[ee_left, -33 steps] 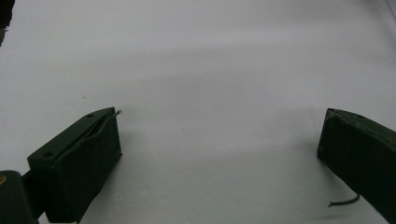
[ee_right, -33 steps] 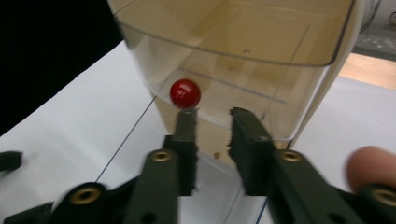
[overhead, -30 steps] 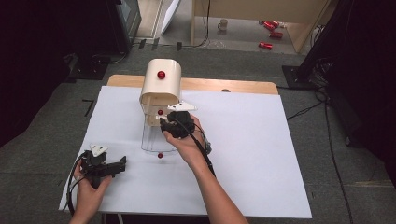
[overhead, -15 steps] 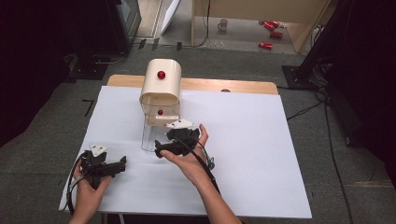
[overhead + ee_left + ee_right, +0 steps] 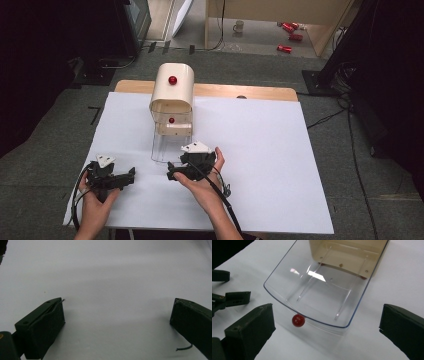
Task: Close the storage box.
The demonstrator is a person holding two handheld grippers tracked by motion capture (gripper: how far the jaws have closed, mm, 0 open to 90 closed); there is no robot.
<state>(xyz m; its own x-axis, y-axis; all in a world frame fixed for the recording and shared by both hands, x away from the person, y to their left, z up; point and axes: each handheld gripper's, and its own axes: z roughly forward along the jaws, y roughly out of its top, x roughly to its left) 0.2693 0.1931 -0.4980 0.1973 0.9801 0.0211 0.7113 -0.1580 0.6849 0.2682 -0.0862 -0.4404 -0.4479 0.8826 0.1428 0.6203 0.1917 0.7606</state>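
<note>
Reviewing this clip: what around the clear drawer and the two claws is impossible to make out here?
- Clear drawer, high view: its red knob is hidden behind the right claw.
- Cream cabinet, right gripper view: top cut off by the frame edge.
- Left claw, left gripper view: right jaw cut off at the edge.

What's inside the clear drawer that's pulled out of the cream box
The clear drawer holds nothing visible: the white table shows through its bottom. Its red knob sits on the front. The drawer's back end runs under the cream box, so that part is hidden.
</note>
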